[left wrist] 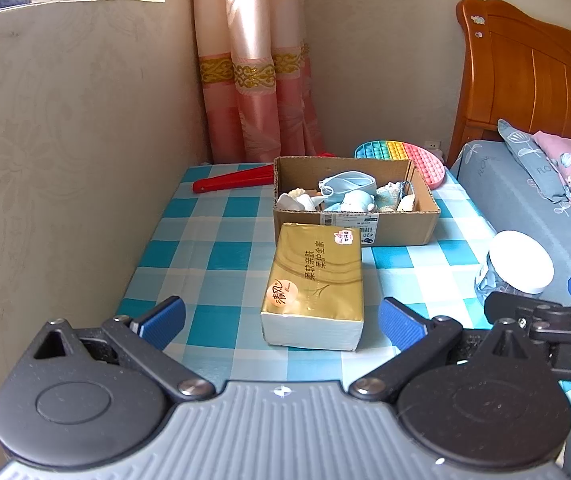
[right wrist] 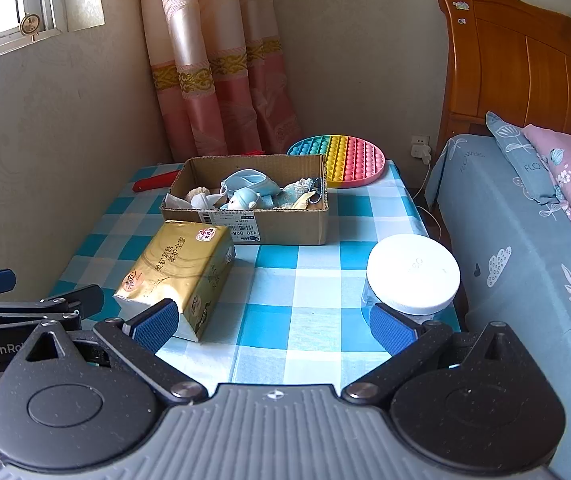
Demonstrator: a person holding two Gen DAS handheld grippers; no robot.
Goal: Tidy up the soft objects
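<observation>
Left wrist view: the left tongs (left wrist: 281,322) stand spread wide and empty, blue ribbed pads apart, low over the near edge of the bench (left wrist: 213,268)
Tissue pack: the gold tissue pack (left wrist: 314,288), a soft plastic-wrapped block with white ends, lies flat on the bench ahead of the pads, its far end just before the cardboard box (left wrist: 355,216)
Box contents: small plush toys (left wrist: 349,196) in pale blue and cream, heaped inside the open corrugated box
Around: a red flat piece (left wrist: 231,181) partly hidden behind the box on the left; a round rainbow bubble mat (left wrist: 409,158) of dimpled silicone behind it on the right; a clear jar with a white lid (left wrist: 519,262) at the right edge; pink satin curtain (left wrist: 253,80) in the corner
Cloth: blue-and-white checked, smooth

Right wrist view: the right tongs (right wrist: 275,324) are likewise spread and hold nothing
In the way: the tissue pack (right wrist: 177,276) sits just beyond the left pad, the jar (right wrist: 413,276) just beyond the right pad; bare checked cloth lies between
Beyond: the box (right wrist: 281,224) with plush toys (right wrist: 245,196), the bubble mat (right wrist: 345,160) touching its far right corner
Side: a bed (right wrist: 525,248) with blue printed sheet and a glossy wooden headboard (right wrist: 525,64) runs beside the bench
</observation>
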